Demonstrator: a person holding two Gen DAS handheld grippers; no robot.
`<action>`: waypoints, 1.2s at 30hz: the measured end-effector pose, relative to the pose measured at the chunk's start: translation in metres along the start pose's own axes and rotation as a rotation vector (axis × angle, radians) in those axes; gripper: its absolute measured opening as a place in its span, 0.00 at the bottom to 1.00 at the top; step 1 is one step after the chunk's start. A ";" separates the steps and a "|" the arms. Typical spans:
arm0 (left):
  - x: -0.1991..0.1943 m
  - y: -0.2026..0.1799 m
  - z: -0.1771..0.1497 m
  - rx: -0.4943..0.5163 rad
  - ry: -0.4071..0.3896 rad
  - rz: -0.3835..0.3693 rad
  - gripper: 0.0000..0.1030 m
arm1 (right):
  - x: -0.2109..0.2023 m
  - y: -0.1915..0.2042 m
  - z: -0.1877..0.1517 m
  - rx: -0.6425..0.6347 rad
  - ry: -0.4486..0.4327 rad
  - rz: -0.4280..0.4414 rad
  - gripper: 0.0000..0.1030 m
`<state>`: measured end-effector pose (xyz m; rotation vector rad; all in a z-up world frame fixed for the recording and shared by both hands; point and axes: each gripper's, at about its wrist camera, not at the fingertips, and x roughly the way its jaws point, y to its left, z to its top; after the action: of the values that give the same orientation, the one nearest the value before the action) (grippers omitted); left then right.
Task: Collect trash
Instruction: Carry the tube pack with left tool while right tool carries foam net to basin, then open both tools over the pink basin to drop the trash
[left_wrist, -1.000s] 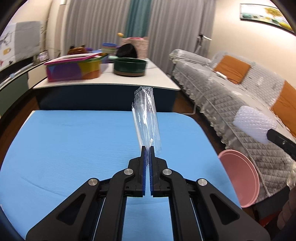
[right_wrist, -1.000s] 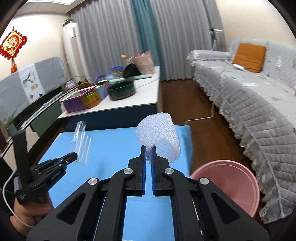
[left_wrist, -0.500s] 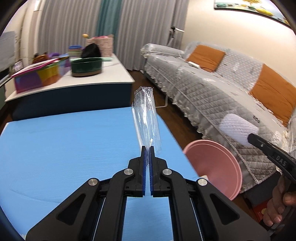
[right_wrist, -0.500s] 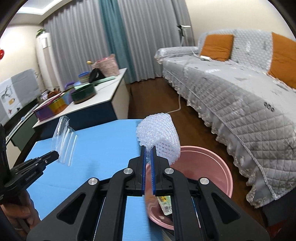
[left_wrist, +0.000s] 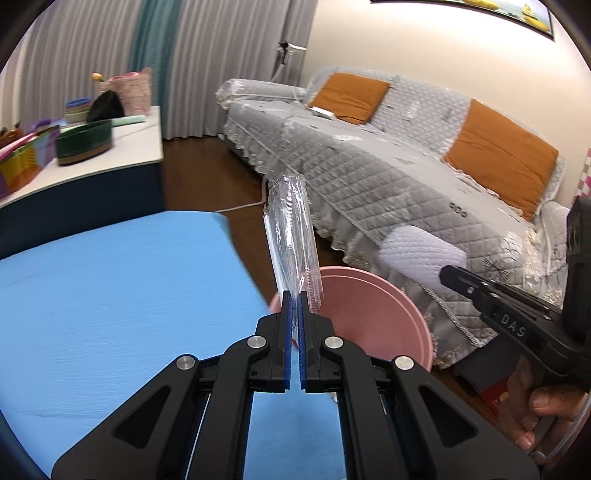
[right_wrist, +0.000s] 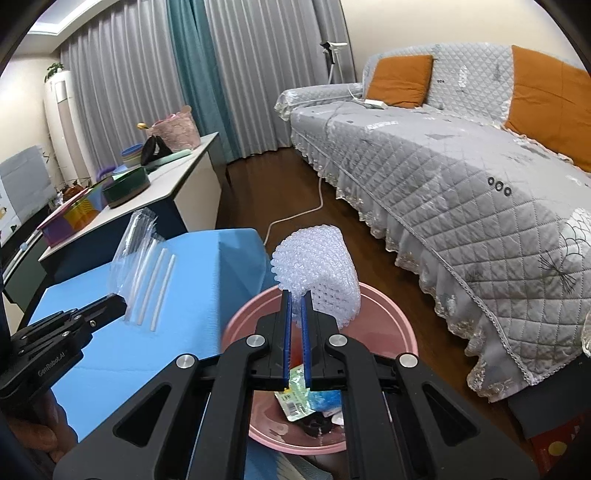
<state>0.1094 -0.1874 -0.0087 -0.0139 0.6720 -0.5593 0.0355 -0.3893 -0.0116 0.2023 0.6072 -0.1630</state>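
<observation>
Left gripper (left_wrist: 294, 295) pinching clear plastic sleeve (left_wrist: 293, 236), right gripper (right_wrist: 294, 295) clamped on bubble wrap (right_wrist: 317, 269) above pink bin (right_wrist: 384, 314), beside blue desk (left_wrist: 110, 295)

The clear plastic wrapper (left_wrist: 293, 236) with a few white straws in it is standing upright, pinched at its bottom end, hanging past the bench's corner right at the pink bucket's (left_wrist: 373, 317) near rim. The wad of bubble wrap (right_wrist: 317, 273) is sitting curled up, pinched too, right above the bucket, which is holding a green packet (right_wrist: 295, 397) and blue scraps.
</observation>
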 end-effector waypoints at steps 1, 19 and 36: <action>0.003 -0.004 0.000 0.004 0.005 -0.008 0.03 | 0.000 -0.001 0.000 0.000 0.001 -0.003 0.05; 0.033 -0.028 -0.002 0.028 0.063 -0.104 0.03 | 0.002 -0.017 -0.007 0.017 0.029 -0.022 0.06; 0.025 -0.014 -0.001 -0.001 0.049 -0.061 0.26 | 0.007 -0.016 -0.004 0.041 0.043 -0.033 0.42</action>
<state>0.1180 -0.2115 -0.0218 -0.0213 0.7217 -0.6200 0.0354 -0.4044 -0.0206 0.2361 0.6503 -0.2034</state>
